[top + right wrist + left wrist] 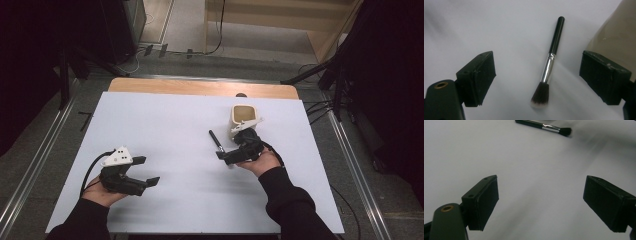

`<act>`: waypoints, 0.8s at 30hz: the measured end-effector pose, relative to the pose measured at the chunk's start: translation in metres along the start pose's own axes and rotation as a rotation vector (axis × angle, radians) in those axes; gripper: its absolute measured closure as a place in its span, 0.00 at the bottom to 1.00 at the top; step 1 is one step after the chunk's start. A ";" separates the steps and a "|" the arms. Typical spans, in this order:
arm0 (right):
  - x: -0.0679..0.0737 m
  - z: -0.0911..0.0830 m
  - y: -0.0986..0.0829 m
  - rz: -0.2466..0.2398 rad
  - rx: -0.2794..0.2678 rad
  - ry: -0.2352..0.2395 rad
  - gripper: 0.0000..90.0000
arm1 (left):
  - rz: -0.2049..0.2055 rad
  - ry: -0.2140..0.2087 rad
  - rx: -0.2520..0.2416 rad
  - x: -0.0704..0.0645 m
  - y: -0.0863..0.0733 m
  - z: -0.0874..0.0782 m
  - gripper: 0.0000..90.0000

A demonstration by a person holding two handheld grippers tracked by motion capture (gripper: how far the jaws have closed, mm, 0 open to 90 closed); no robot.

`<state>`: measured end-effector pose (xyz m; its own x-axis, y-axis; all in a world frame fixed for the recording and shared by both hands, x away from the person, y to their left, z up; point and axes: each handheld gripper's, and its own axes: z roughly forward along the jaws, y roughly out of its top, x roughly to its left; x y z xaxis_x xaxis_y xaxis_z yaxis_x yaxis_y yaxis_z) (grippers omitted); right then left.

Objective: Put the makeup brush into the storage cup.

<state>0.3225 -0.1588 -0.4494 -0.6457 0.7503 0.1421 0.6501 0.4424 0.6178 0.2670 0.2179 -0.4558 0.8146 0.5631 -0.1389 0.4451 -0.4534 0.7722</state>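
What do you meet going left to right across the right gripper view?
Left black jaw pad → black-handled makeup brush with silver ferrule, lying flat on the white table → right black jaw pad → beige cup.

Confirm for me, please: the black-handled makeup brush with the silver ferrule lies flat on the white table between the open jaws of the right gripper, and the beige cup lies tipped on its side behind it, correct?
Not quite. The beige cup stands upright with its mouth facing up, as the high view shows. The rest holds: the black-handled makeup brush with the silver ferrule lies flat on the white table between the open jaws of the right gripper.
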 end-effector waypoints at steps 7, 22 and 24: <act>-0.002 -0.001 0.013 -0.001 0.076 0.007 0.16 | -0.003 -0.004 -0.002 0.000 0.000 0.000 0.15; -0.001 0.008 0.028 0.000 0.254 0.027 0.17 | -0.004 -0.004 0.002 0.000 -0.001 -0.001 0.15; -0.002 0.010 0.030 0.007 0.273 0.017 0.18 | -0.005 -0.006 0.002 0.000 -0.001 -0.001 0.15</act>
<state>0.3466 -0.1422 -0.4389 -0.6456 0.7468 0.1597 0.7372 0.5550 0.3853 0.2660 0.2195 -0.4560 0.8147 0.5612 -0.1461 0.4497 -0.4524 0.7701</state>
